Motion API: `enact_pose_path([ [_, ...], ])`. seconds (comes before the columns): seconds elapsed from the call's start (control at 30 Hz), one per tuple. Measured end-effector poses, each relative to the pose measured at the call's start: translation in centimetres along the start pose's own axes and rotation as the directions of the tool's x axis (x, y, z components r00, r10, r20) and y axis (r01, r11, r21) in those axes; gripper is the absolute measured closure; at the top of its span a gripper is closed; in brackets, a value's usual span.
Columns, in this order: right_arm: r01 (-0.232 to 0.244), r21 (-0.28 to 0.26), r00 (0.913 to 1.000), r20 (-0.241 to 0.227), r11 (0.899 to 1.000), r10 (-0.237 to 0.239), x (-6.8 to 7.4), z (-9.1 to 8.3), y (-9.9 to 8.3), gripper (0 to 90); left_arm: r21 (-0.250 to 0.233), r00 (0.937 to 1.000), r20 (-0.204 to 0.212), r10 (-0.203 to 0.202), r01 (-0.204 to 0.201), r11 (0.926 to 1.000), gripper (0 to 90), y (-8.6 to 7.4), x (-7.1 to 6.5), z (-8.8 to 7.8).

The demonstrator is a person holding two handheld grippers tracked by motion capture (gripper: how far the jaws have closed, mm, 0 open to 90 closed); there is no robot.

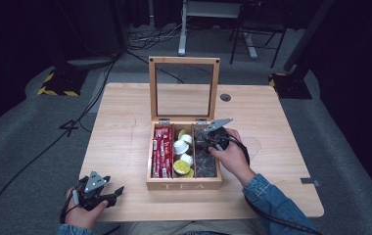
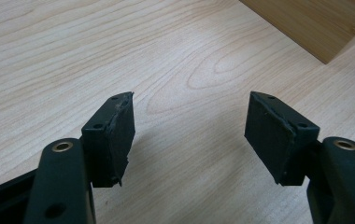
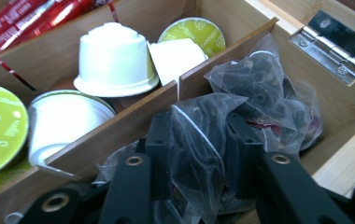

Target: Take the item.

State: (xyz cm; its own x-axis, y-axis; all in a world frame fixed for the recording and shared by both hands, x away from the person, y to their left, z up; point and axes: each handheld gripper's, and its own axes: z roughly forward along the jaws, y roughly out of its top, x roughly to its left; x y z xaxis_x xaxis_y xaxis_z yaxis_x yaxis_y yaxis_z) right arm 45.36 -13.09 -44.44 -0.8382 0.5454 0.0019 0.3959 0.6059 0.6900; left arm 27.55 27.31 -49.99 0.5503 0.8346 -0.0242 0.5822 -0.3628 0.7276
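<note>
Gripping a tea bag, right claw hugs divider.

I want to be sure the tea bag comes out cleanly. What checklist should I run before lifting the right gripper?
1. Right gripper pinching a tea bag: ok, jaws shut on it.
2. One bag alone in the grip: cannot tell; other bags crowd against it.
3. Lid upright, clear of the lift path: ok.
4. Pods behind their divider, out of the way: ok.
5. Left gripper open, over bare table, away from the tea box: ok.
</note>
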Motion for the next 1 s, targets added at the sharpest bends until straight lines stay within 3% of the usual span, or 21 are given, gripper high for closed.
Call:
enact_pose_path([
  [0.43, -0.025, -0.080, 0.9995, -0.023, 0.996, 0.024, 0.1, -2.3, 0.4, 69.9, 0.000, 1.0000, 0.006, 0.006, -0.006, 1.0000, 33.5, 0.4, 0.1, 0.4],
  [0.73, -0.040, -0.156, 0.9973, -0.066, 0.987, 0.030, 0.3, -4.4, 1.1, 69.8, 0.004, 0.9999, 0.012, 0.008, -0.008, 1.0000, 33.5, 0.5, 0.2, 0.8],
  [1.0, -0.031, -0.213, 0.9983, -0.055, 0.977, 0.019, 0.2, -7.6, 1.4, 69.6, 0.009, 0.9998, 0.018, 0.008, -0.008, 0.9999, 33.5, 0.9, 0.4, 1.3],
])
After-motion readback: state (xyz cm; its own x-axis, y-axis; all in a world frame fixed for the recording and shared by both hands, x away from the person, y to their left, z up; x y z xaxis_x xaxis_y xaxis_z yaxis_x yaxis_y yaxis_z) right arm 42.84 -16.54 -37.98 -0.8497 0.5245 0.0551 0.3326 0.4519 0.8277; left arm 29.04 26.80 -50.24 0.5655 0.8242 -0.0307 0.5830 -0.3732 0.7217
